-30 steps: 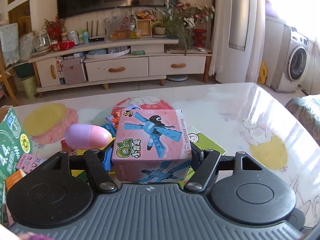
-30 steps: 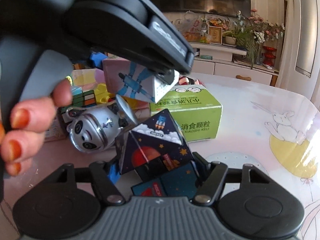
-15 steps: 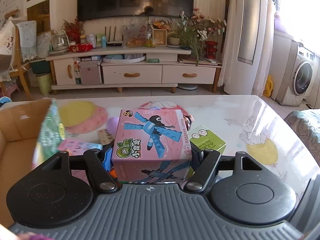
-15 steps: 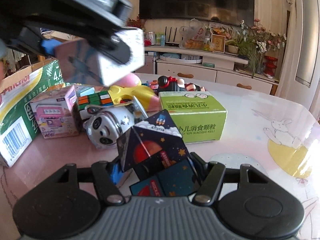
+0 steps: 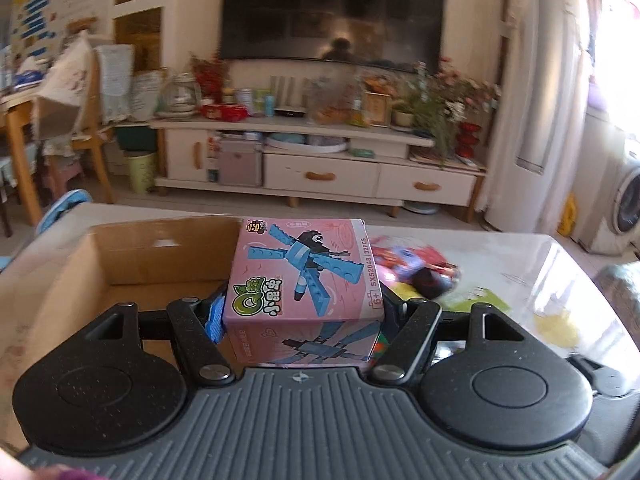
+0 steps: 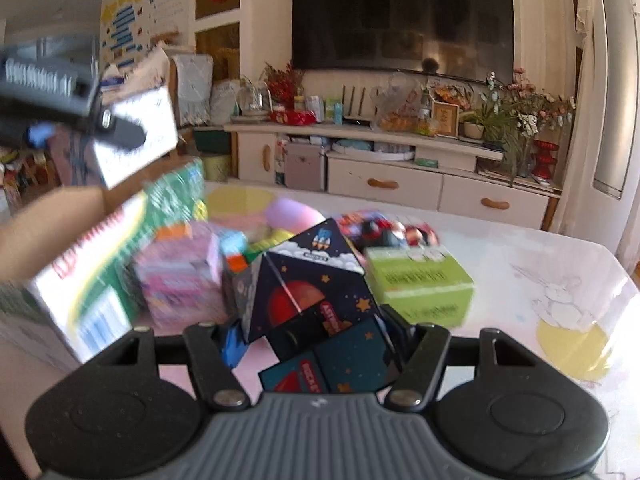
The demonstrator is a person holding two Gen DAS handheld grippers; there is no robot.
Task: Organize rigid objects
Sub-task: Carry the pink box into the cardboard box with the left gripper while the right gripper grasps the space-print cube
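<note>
Two boxes are held above the bench (image 6: 520,256). The left gripper (image 5: 302,312) has its fingers clamped on a pink building-block box (image 5: 304,280), which hides their tips; the box hangs over the open cardboard carton (image 5: 132,248), whose inside is mostly cut off from view. The right gripper (image 6: 312,344) fingers grip a dark space-themed box (image 6: 316,308), tilted on edge. Behind it, the blurred toy pile (image 6: 224,248) and a green box (image 6: 420,280) are hard to read.

cardboard box (image 5: 132,248) open, table (image 6: 520,248) crowded (left)
</note>
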